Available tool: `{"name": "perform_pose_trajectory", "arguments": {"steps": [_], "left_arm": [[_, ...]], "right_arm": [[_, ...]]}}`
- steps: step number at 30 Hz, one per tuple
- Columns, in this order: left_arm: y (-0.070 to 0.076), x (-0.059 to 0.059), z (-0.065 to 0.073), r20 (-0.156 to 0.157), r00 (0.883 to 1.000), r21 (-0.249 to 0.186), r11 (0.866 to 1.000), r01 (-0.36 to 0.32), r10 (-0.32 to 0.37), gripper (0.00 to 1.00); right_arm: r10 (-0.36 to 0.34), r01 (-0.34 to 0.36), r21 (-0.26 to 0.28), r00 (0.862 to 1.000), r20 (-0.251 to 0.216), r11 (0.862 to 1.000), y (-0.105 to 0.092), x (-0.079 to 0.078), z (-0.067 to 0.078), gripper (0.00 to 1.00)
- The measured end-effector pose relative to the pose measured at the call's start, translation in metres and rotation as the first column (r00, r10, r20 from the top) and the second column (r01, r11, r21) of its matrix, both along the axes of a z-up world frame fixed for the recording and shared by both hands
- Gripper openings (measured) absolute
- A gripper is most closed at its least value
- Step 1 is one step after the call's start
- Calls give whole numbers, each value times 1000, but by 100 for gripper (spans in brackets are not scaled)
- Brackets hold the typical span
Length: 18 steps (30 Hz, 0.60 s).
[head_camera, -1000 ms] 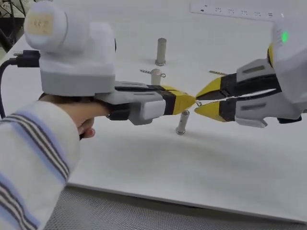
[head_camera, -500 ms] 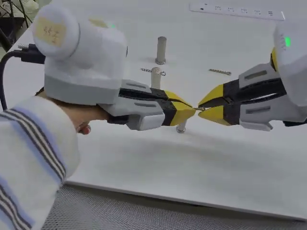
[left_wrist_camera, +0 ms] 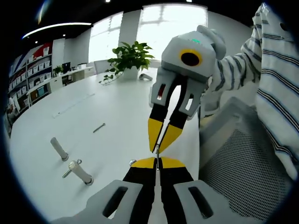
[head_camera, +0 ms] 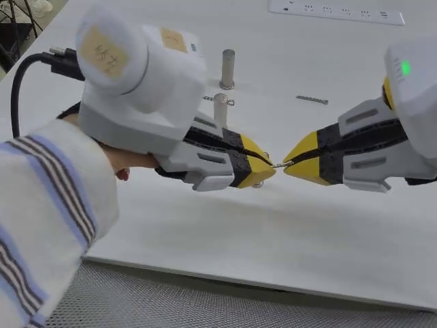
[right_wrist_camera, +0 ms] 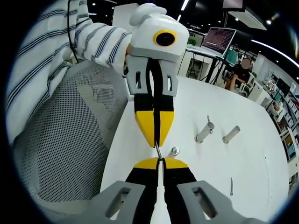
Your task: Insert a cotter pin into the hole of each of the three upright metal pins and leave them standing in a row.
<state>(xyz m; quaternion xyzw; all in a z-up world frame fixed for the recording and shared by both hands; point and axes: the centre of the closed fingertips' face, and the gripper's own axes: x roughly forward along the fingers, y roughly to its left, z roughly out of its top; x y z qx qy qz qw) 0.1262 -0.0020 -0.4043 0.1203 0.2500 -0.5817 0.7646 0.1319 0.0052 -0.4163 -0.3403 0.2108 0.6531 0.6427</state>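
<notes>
One of the three upright pins is wearing a cotter, going by the head view: the middle pin (head_camera: 220,109) is standing with a fitted cotter pin (head_camera: 229,103) through its hole, the far pin (head_camera: 227,68) is standing bare, and the near pin (head_camera: 258,184) is peeking out from under the left gripper (head_camera: 263,174). That gripper and the right gripper (head_camera: 287,164) are meeting tip to tip, both pinching the held cotter pin (head_camera: 278,165) in the air just above the near pin. A spare cotter pin (head_camera: 312,100) is lying on the white table (head_camera: 205,225), and a power strip (head_camera: 334,12) is lying along the far edge. In the left gripper view its own jaws are pressing shut on one end of the held cotter pin, and a plant (left_wrist_camera: 133,56) is sitting by bright windows. In the right gripper view its jaws are clamping the other end, with a laptop (right_wrist_camera: 219,39) glowing behind. Two pins, I judge, are waiting.
</notes>
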Motion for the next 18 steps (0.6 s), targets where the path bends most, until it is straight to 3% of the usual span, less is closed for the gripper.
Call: {"name": "perform_pose_trajectory", "arguments": {"steps": [6,15,18], "left_arm": [[-4,-3,-2,25,996,72,994,80,-82,0],[-6,-4,-6,6,995,80,992,102,-103,0],[-7,-4,-6,66,987,95,986,141,-147,0]], "right_arm": [[10,-10,-9,1000,-13,1000,-1,-2,-4,0],[1,-1,-9,1000,-31,1000,-5,-5,-8,0],[-2,2,-2,999,-34,1000,-6,-6,-8,0]]}}
